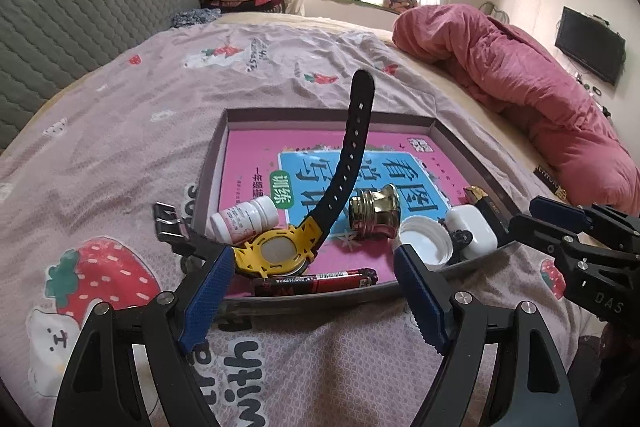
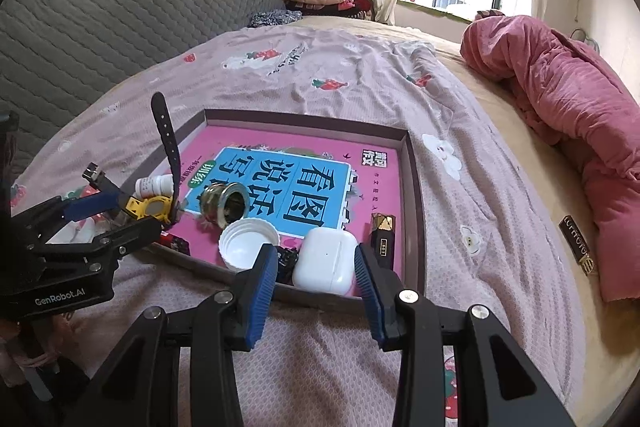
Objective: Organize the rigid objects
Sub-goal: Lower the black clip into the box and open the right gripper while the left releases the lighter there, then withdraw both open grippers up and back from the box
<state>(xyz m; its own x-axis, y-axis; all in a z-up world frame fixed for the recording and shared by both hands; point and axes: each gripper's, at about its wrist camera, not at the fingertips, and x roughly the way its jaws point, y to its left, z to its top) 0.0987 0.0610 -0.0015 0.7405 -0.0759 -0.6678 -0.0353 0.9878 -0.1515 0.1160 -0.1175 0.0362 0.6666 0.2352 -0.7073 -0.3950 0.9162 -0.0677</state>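
My right tongs [image 2: 316, 267] spread astride the white plastic earbud case [image 2: 326, 261], not pinching it, my left tongs [image 1: 316, 269] spread, yellow-and-black wristwatch [image 1: 276, 253] between them, both above the shallow grey cardboard tray [image 2: 416, 187].

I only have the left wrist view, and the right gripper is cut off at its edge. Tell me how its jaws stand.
Observer: The right gripper is open. The white earbud case lies between its pads, not pinched.
Operator: Report what lies right of that case.
Observer: A black and gold tube, lying flat along the tray wall.
Operator: Describe the brass jar's mouth.
Observer: The brass jar lies on its side, with its open mouth facing the right camera and no lid on it.
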